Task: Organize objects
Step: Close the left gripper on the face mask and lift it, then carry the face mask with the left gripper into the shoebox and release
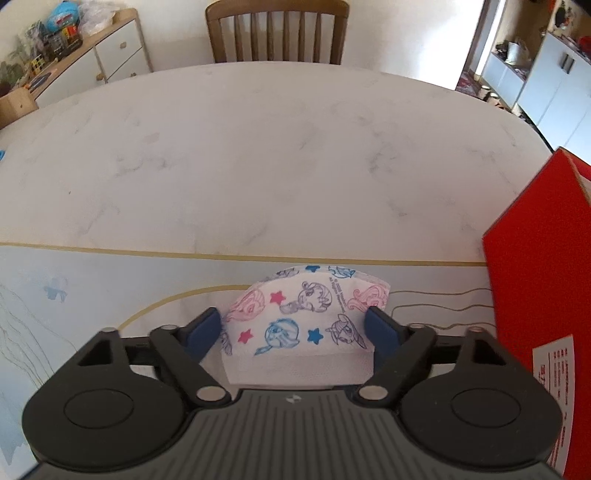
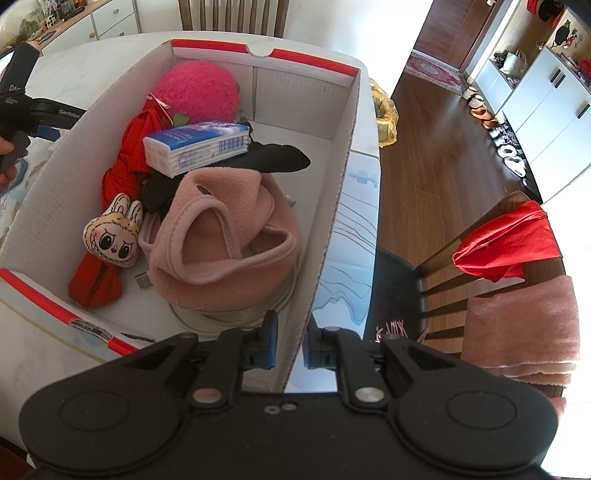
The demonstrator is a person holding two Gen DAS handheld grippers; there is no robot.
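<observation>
A child's face mask [image 1: 303,302], white with pink and blue cartoon ponies and stars, lies on the pale blue table mat [image 1: 74,295]. My left gripper [image 1: 293,325] straddles it, and its blue pads [image 1: 207,328] touch the mask's two side edges. To the right stands the red cardboard box [image 1: 535,258]. My right gripper [image 2: 290,339] is shut on the box's near right wall [image 2: 332,206]. Inside lie a pink fleece hat [image 2: 221,251], a tissue pack [image 2: 195,146], a fluffy pink ball [image 2: 199,88], a grinning rabbit-eared doll [image 2: 112,236], red cloth [image 2: 129,155] and black cloth [image 2: 273,158].
The marble table [image 1: 258,147] stretches beyond the mat to a wooden chair [image 1: 277,33]. A sideboard with toys [image 1: 74,62] stands at the back left. Right of the box are a yellow bag [image 2: 384,114] and a chair with a red garment [image 2: 509,243] and pink towel [image 2: 524,325].
</observation>
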